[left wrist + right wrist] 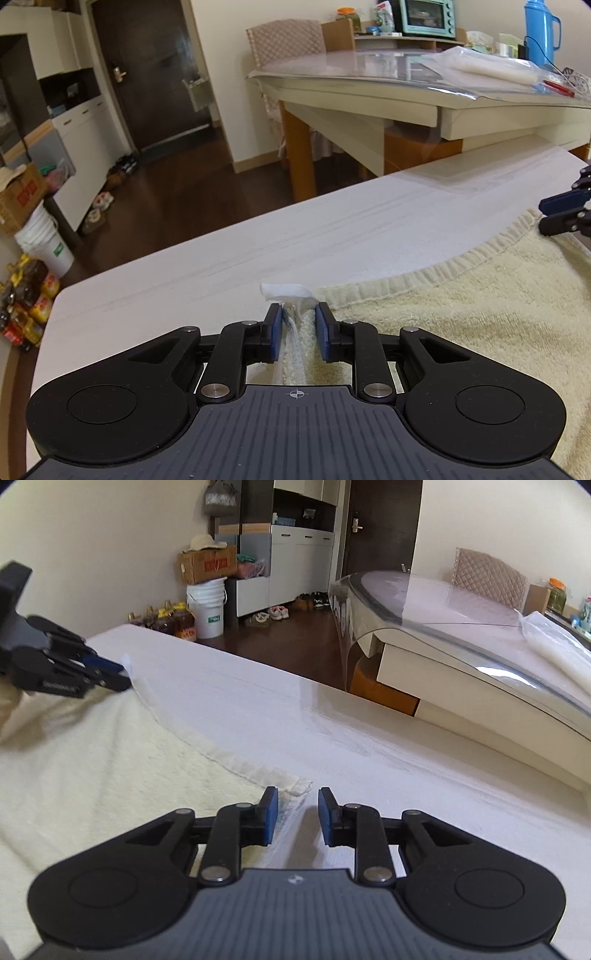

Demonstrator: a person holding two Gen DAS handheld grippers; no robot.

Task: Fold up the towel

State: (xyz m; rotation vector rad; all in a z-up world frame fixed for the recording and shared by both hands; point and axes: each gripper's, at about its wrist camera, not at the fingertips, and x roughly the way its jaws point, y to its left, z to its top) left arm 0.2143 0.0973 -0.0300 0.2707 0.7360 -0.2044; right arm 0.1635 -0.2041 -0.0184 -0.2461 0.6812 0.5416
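A cream towel [461,317] lies spread on the white-covered table [258,240]. Its near left corner, with a white label [284,291], runs up between the blue pads of my left gripper [298,308]; the jaws stand slightly apart and the hem sits loosely in the gap. In the right wrist view the towel [92,768] fills the lower left. Its right corner [297,788] lies flat on the table just ahead of my right gripper [295,794], which is open and holds nothing. The left gripper [123,675] shows at the far left, the right gripper [554,214] at the right edge.
Beyond the work table stands a glass-topped dining table [369,88] with a plastic bag, a blue flask [541,33] and a small oven. On the dark floor to the left sit a white bucket [44,243], bottles and a cardboard box.
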